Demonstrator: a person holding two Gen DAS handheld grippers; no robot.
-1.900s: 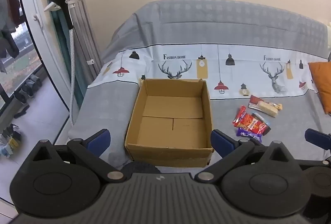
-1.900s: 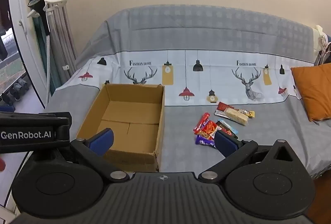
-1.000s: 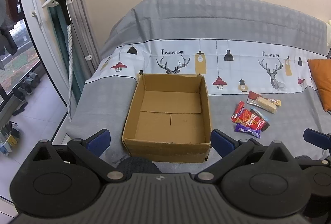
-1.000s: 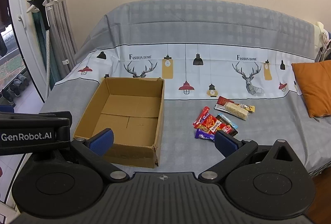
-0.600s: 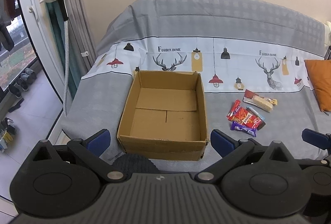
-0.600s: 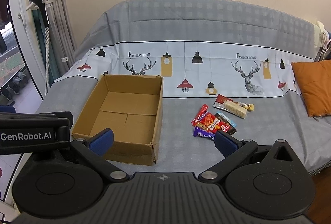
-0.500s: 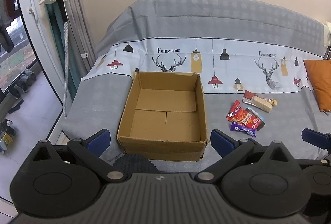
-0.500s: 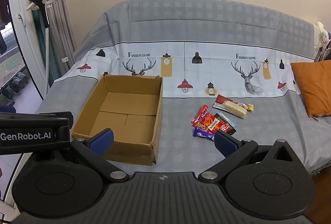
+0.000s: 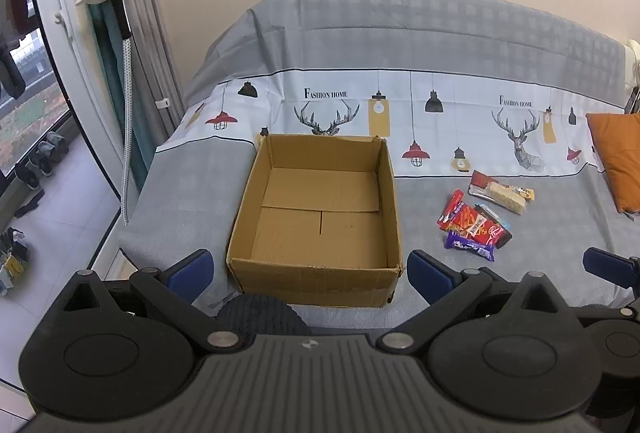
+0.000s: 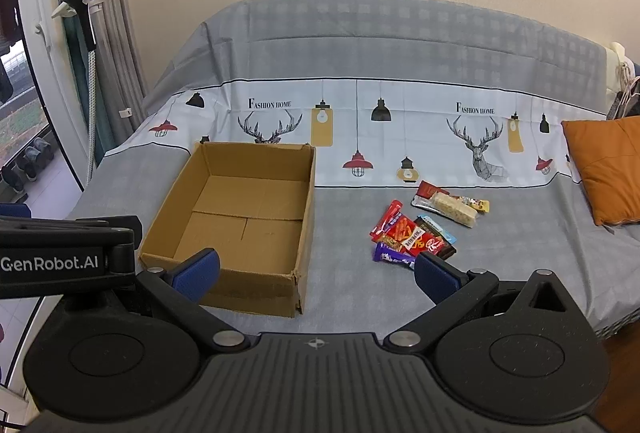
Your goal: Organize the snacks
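Note:
An open, empty cardboard box [image 9: 320, 213] [image 10: 240, 217] sits on the grey covered sofa. To its right lies a pile of snack packets [image 9: 474, 227] [image 10: 414, 237], red, purple and dark, with a pale wafer bar [image 9: 502, 193] [image 10: 456, 209] just behind it. My left gripper [image 9: 310, 273] is open and empty, in front of the box's near wall. My right gripper [image 10: 316, 273] is open and empty, in front of the box's right corner and the snack pile.
An orange cushion [image 10: 608, 169] lies at the sofa's right end. A garment steamer [image 9: 116, 13] stands by the curtain at the left, beside a window and the floor. The sofa's front edge [image 10: 616, 317] drops off at the right. The left gripper's body [image 10: 60, 257] shows at the right wrist view's left edge.
Both grippers have pulled back and risen slightly, so the box and snacks look a little further away. Both stay open. Nothing on the sofa has moved.

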